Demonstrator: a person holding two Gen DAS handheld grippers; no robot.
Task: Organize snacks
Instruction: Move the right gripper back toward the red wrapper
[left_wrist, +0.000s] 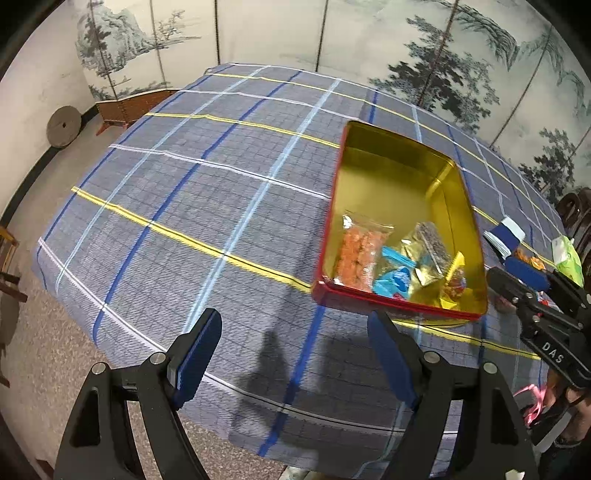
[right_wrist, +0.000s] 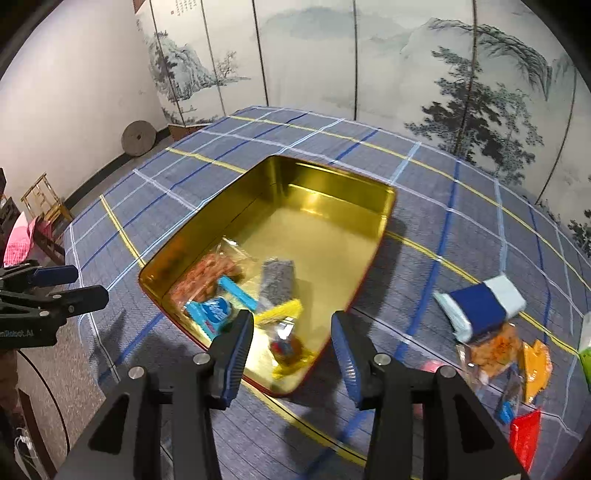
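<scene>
1. The tin (right_wrist: 325, 192), gold inside with a red outer wall, stood open on the plaid tablecloth (left_wrist: 184, 192). Its far half was bare.
2. The snacks lay bunched at the tin's near end: an orange snack bag (left_wrist: 356, 254), a blue packet (left_wrist: 393, 280), a dark speckled packet (left_wrist: 432, 242) and a yellow-wrapped candy (right_wrist: 286, 345).
3. My right gripper (right_wrist: 291, 343) hung above the near corner of the tin, directly over the yellow-wrapped candy. Its jaws stood partly open. Nothing was pinched between the blue pads (right_wrist: 236, 343); the candy lay on the tin floor, apart from both pads.
4. My left gripper (left_wrist: 291, 358) hung over bare tablecloth just beside the tin's near left corner. Its jaws stood wide apart and held nothing. It touched nothing.
5. More snacks lay on the cloth to the right of the tin, well apart from it: a blue-and-white pack (right_wrist: 480, 306), a clear bag of orange pieces (right_wrist: 491, 350), an orange packet (right_wrist: 535, 365) and a red packet (right_wrist: 524, 439).
6. A green packet (left_wrist: 569, 258) lay at the right edge of the cloth.
7. A painted folding screen (right_wrist: 369, 66) stood behind the table.
</scene>
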